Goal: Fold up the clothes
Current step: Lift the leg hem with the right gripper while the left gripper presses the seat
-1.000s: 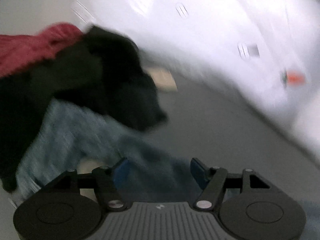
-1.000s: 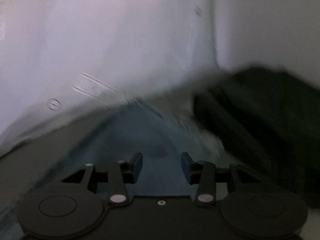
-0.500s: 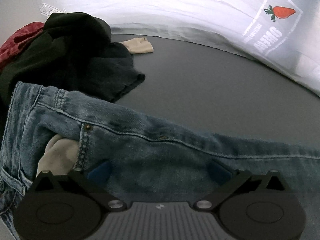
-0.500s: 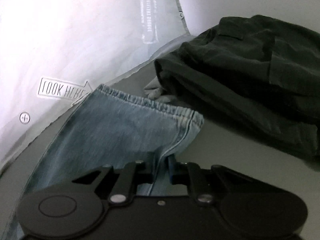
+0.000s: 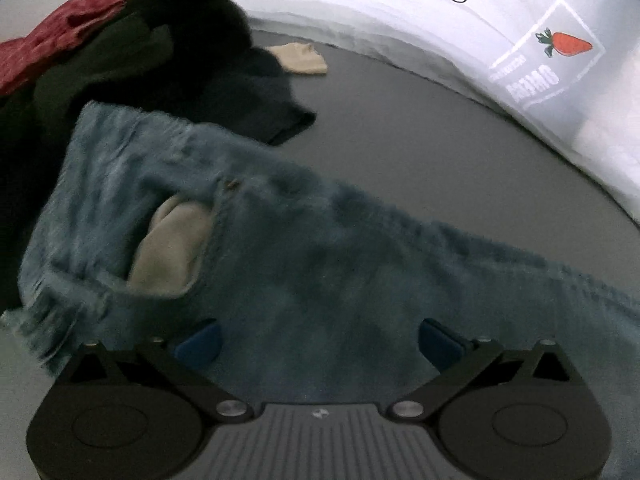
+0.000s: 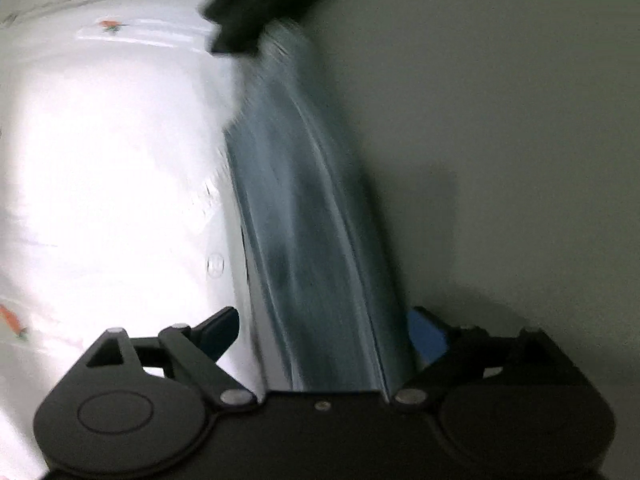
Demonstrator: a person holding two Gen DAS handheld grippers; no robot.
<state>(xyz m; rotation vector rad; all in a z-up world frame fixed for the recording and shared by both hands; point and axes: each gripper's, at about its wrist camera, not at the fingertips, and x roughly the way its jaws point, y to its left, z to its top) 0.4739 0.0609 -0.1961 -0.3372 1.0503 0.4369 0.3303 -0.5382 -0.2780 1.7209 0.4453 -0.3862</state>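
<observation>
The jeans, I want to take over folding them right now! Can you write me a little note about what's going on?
Left gripper: open, over the jeans near the pocket end, gripping nothing.
Right gripper: open, with a jeans leg running between its fingers; the view is blurred.
The jeans lie spread on the gray table, one pale pocket lining turned out.
A dark clothes pile, a red garment and a beige piece wait behind.
Done: no fold visible yet.
Left: fold the jeans, then the pile.

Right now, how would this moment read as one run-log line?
task: fold clothes | item: jeans | left tongs: open over jeans | right tongs: open astride jeans leg | fold: not done
</observation>
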